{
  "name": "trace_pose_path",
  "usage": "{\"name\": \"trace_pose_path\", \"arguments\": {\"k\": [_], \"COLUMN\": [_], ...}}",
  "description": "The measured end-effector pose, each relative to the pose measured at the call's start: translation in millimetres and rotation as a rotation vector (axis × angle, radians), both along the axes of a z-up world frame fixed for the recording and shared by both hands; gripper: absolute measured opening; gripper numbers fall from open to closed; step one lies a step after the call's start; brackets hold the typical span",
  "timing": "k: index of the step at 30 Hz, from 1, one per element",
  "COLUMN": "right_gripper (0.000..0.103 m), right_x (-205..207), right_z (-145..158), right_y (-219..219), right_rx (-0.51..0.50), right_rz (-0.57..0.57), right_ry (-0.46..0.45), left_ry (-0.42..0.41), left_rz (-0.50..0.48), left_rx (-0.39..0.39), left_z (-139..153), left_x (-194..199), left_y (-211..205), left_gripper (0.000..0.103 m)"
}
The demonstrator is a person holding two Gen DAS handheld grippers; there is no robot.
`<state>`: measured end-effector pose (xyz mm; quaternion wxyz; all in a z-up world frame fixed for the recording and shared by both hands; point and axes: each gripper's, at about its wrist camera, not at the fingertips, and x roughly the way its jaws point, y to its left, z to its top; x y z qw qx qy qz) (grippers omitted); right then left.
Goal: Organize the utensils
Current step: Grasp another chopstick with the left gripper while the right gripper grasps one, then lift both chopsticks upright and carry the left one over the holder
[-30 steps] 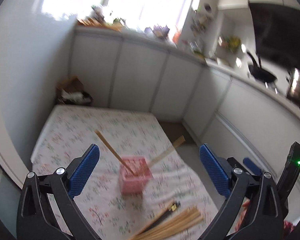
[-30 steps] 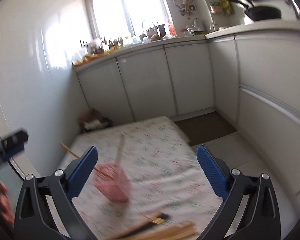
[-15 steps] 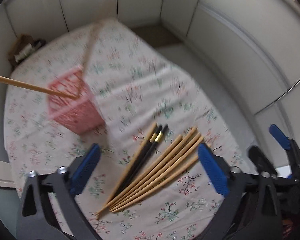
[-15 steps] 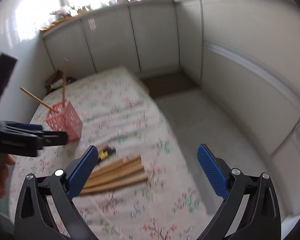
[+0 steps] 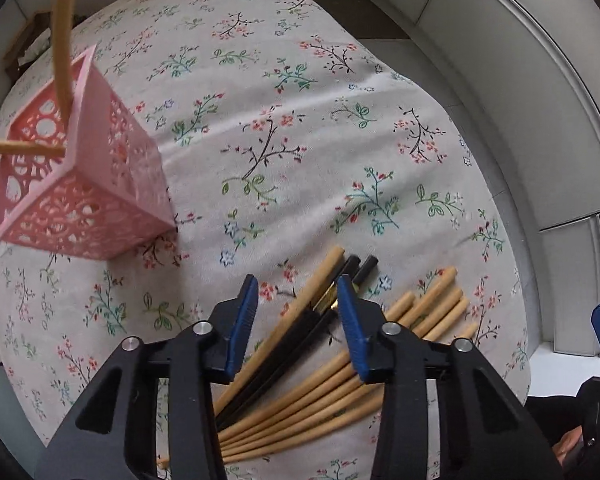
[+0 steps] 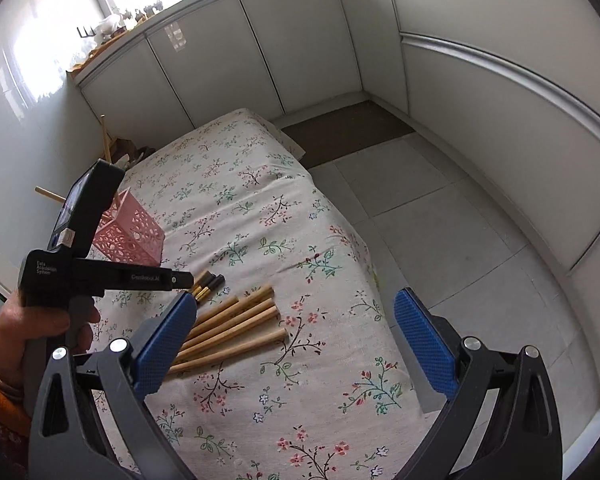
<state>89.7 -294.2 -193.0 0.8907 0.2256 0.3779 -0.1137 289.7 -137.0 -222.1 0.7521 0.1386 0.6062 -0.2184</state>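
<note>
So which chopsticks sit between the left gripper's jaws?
The black pair with gold bands and one tan stick beside it; the tan bundle lies outside the left gripper.

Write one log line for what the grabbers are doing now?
left gripper: jaws just closing over black chopsticks, not pinching | right gripper: open, empty | pink basket: two chopsticks inside

The left gripper (image 5: pixel 296 312) has dropped over the chopsticks (image 5: pixel 300 336), its jaws just narrowing around the dark pair, apparently not yet pinching. The right gripper (image 6: pixel 296 344) sank too.
</note>
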Motion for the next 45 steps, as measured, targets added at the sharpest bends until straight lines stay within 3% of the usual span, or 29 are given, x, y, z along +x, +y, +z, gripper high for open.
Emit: {"name": "trace_pose_path", "arguments": {"k": [15, 17, 20, 24, 28, 30, 32, 36, 38, 39, 40, 45], "right_gripper": [0.096, 0.096, 0.095, 0.075, 0.055, 0.052, 0.049, 0.050, 0.044, 0.021, 0.012, 0.011], "right_x": [1, 4, 12, 28, 52, 60, 64, 71, 78, 81, 83, 72], "right_z": [-7, -16, -38, -54, -60, -66, -79, -77, -80, -83, -81, -83], "right_y": [-10, -17, -25, -9, 22, 32, 40, 50, 53, 55, 57, 59], "right_rx": [0.042, 0.113, 0.344, 0.452, 0.414, 0.389, 0.436, 0.433, 0.425, 0.439, 0.429, 0.460], "right_rz": [-0.039, -0.060, -0.099, -0.163, -0.176, -0.198, -0.222, -0.297, -0.313, -0.304, -0.315, -0.281], "right_ry": [0.052, 0.104, 0.226, 0.364, 0.469, 0.525, 0.585, 0.560, 0.555, 0.564, 0.544, 0.441], "left_ry": [-0.025, -0.031, -0.029, -0.100, -0.172, -0.213, -0.252, -0.311, -0.322, -0.327, -0.330, -0.350], "left_rz": [-0.083, -0.090, -0.074, -0.091, -0.098, -0.097, -0.097, -0.101, -0.100, -0.097, -0.095, -0.079], "left_rx": [0.094, 0.090, 0.032, 0.021, -0.047, -0.078, -0.105, -0.154, -0.171, -0.176, -0.182, -0.215], "left_z": [-21, -21, -19, -7, 35, 54, 74, 100, 108, 107, 109, 123], "left_x": [3, 3, 6, -4, -23, -31, -40, -65, -71, -69, -68, -80], "left_y": [-29, -30, -23, -11, 9, 26, 40, 56, 63, 65, 66, 77], "left_gripper": [0.016, 0.016, 0.014, 0.012, 0.009, 0.007, 0.007, 0.007, 0.007, 0.007, 0.007, 0.007]}}
